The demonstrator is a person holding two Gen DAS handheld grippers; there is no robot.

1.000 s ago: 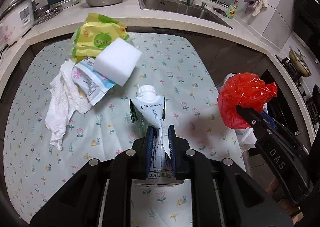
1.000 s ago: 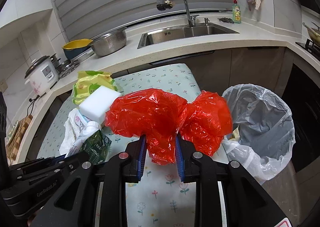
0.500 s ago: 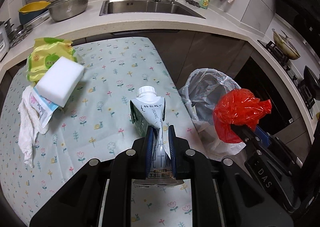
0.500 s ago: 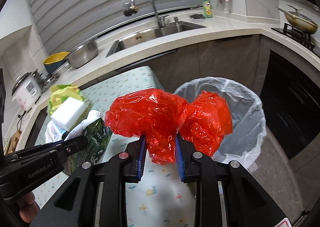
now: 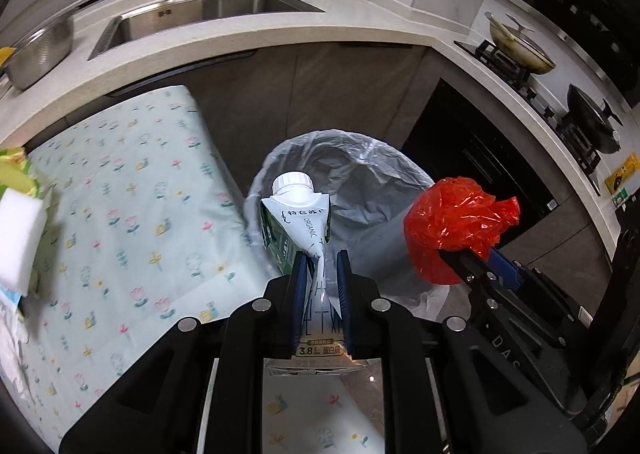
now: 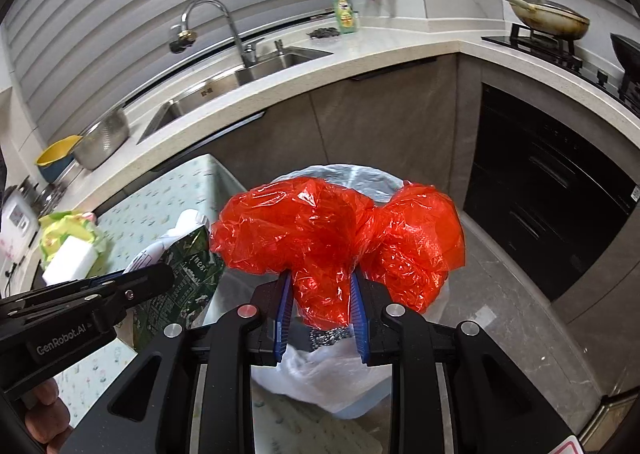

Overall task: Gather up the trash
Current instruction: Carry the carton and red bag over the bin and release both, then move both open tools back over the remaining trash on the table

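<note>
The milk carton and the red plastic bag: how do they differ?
The milk carton is stiff, printed and capped; the red plastic bag is soft, crumpled and see-through. The left gripper pinches the carton, the right gripper the bag. Both hang over the lined bin.

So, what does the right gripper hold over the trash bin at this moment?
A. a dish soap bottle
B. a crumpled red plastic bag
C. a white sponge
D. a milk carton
B: in the right wrist view the right gripper has its jaws shut on the crumpled red plastic bag, above the lined trash bin.
</note>
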